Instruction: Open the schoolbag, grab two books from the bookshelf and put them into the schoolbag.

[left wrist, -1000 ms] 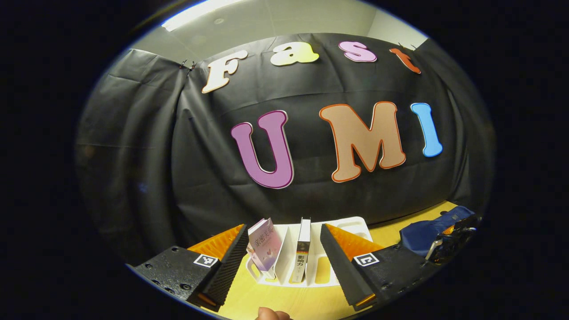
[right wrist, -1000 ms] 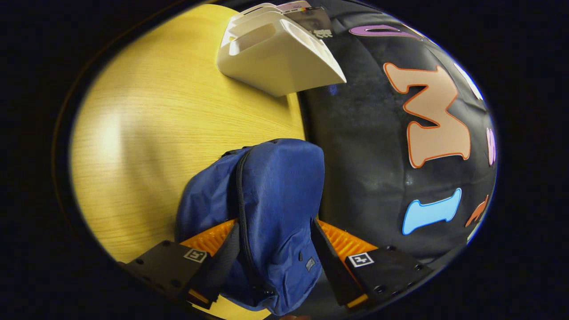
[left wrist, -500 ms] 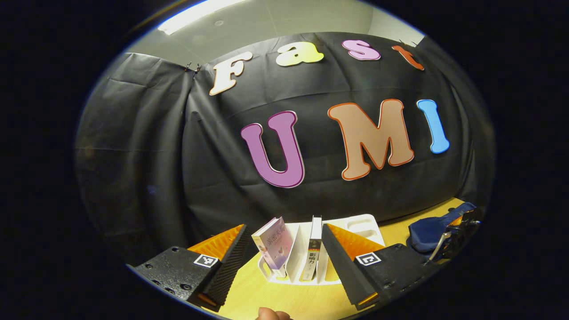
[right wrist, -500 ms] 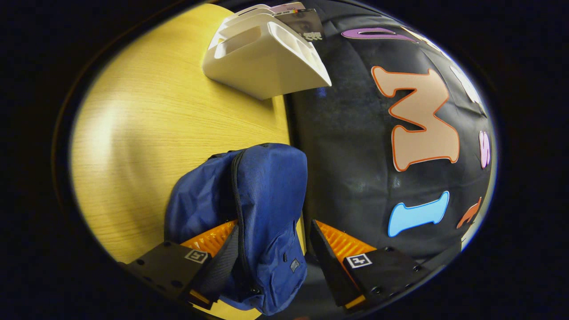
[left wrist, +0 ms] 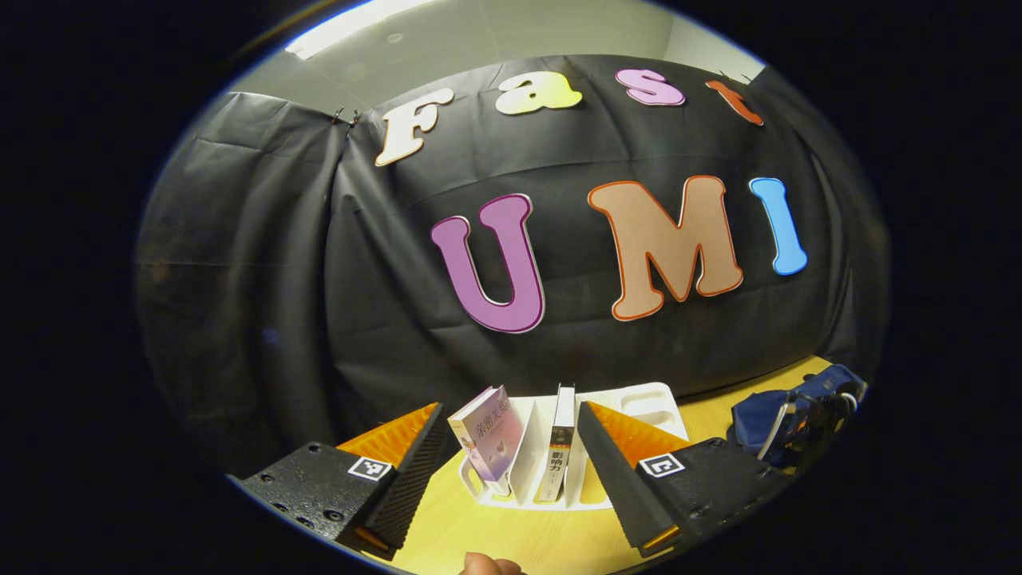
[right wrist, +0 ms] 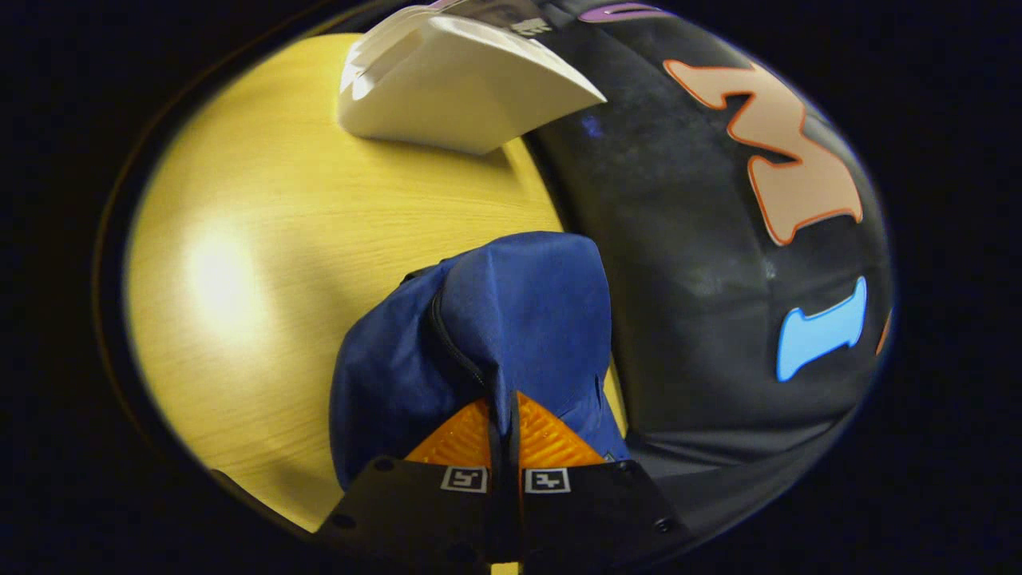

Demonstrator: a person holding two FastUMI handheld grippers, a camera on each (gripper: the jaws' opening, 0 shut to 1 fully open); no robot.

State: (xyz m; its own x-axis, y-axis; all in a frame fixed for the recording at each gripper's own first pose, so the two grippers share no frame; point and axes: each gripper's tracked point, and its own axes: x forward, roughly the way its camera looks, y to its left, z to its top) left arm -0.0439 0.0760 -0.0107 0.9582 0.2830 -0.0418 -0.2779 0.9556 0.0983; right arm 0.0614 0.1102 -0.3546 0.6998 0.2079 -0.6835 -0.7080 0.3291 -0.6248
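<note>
In the left gripper view, my left gripper (left wrist: 506, 455) hangs released at the bottom centre of the frame, its jaws spread wide and holding nothing, aimed at the white bookshelf (left wrist: 639, 399) that stands on the yellow tabletop (left wrist: 511, 535) against the black wall. Framed between my jaws are the two books I want: the pink book (left wrist: 485, 431) leaning leftward in the left slot, and the upright book (left wrist: 559, 455) in the next slot to its right. I judge I hold this hand ready here so it can go for a book once the bag is open. At the lower right of that frame the blue schoolbag (left wrist: 754, 419) lies on the tabletop, with my other gripper on it. In the right gripper view, the tabletop fills the left, the bookshelf sits at the upper centre, and the schoolbag stands at the centre near the wall. My right gripper (right wrist: 503, 427) is clenched at the bottom centre, jaws pressed together on the schoolbag's fabric by the zipper (right wrist: 455, 343), presumably to pull it open; whether I have the puller itself I cannot tell.
</note>
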